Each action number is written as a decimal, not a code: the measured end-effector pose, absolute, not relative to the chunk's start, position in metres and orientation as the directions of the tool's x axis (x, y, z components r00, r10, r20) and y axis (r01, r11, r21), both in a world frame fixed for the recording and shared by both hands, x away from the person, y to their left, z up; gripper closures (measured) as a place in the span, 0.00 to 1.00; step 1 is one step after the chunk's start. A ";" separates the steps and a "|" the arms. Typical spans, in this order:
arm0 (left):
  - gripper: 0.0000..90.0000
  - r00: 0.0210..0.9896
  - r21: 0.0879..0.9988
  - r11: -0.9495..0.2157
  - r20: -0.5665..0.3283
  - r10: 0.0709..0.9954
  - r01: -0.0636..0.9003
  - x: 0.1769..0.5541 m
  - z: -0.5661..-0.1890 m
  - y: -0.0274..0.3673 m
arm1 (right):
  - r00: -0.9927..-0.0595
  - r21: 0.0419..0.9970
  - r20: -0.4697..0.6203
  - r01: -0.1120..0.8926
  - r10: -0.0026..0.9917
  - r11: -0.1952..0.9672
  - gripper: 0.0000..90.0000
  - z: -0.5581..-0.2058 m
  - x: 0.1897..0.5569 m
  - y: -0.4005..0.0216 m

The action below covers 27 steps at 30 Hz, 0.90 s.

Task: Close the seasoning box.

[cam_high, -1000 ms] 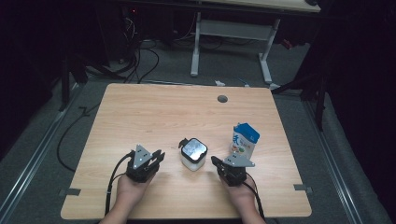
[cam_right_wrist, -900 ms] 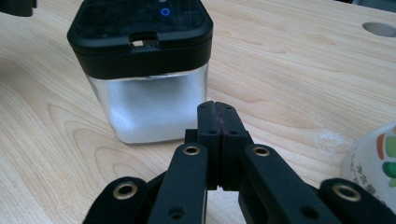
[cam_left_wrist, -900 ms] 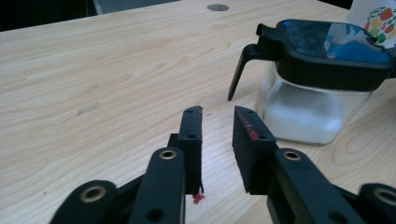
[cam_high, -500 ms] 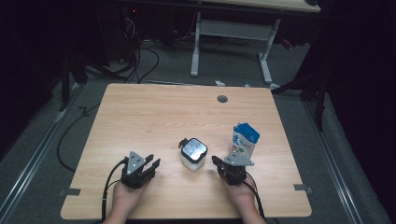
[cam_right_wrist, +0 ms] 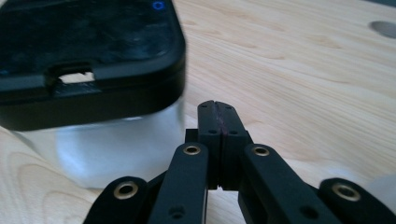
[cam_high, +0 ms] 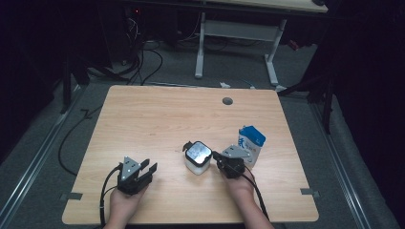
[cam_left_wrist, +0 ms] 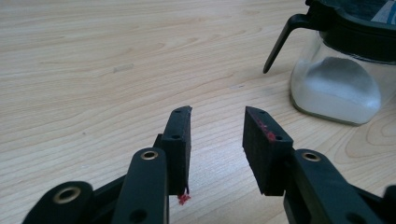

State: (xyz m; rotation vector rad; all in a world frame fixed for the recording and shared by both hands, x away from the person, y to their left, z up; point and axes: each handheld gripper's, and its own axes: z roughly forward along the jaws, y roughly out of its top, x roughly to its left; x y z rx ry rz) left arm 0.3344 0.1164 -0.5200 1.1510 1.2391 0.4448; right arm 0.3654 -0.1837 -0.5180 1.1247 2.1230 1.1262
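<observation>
A small glass jar (cam_high: 197, 156) with a black lid and white powder inside stands near the table's front middle. In the left gripper view the jar (cam_left_wrist: 336, 79) sits off to the upper right. My left gripper (cam_high: 148, 168) is left of it, near the front edge. Its jaws (cam_left_wrist: 217, 116) stand apart with nothing between them and have just been opening. My right gripper (cam_high: 218, 156) is just right of the jar. It is shut (cam_right_wrist: 218, 112) with nothing held, its tips close beside the jar's glass wall (cam_right_wrist: 116, 149). A blue-and-white carton (cam_high: 251, 143) stands upright behind the right gripper.
The wooden table (cam_high: 157, 119) has a round cable hole (cam_high: 227, 101) near its far edge. Cables trail from both grippers over the front edge. Beyond the table are a dark floor, loose cables and another desk's legs (cam_high: 200, 47).
The left gripper has drawn back toward the front edge and its jaws have spread. The right gripper has slid left from in front of the carton to beside the jar.
</observation>
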 end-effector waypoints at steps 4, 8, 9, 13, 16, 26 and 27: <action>0.69 0.325 0.860 0.419 -0.501 0.802 0.291 0.334 -0.519 0.124 | -0.569 0.838 -0.037 0.430 0.822 0.336 1.00 -0.518 0.361 -0.181; 0.69 0.314 0.865 0.410 -0.491 0.813 0.290 0.332 -0.521 0.134 | -0.593 0.841 -0.043 0.413 0.804 0.349 1.00 -0.516 0.348 -0.178; 0.69 0.309 0.864 0.412 -0.491 0.814 0.289 0.332 -0.521 0.136 | -0.600 0.840 -0.046 0.410 0.798 0.356 1.00 -0.515 0.344 -0.175; 0.69 0.300 0.868 0.410 -0.485 0.821 0.282 0.331 -0.521 0.144 | -0.617 0.841 -0.056 0.395 0.785 0.371 1.00 -0.514 0.329 -0.166; 0.68 0.294 0.870 0.407 -0.480 0.827 0.277 0.330 -0.523 0.148 | -0.629 0.843 -0.049 0.391 0.776 0.370 1.00 -0.514 0.324 -0.161; 0.62 0.281 0.890 0.374 -0.441 0.852 0.262 0.326 -0.527 0.166 | -0.595 0.844 -0.069 0.393 0.801 0.365 0.99 -0.513 0.308 -0.187; 0.62 0.272 0.890 0.375 -0.439 0.856 0.259 0.326 -0.528 0.169 | -0.580 0.844 -0.071 0.398 0.811 0.359 0.98 -0.513 0.306 -0.195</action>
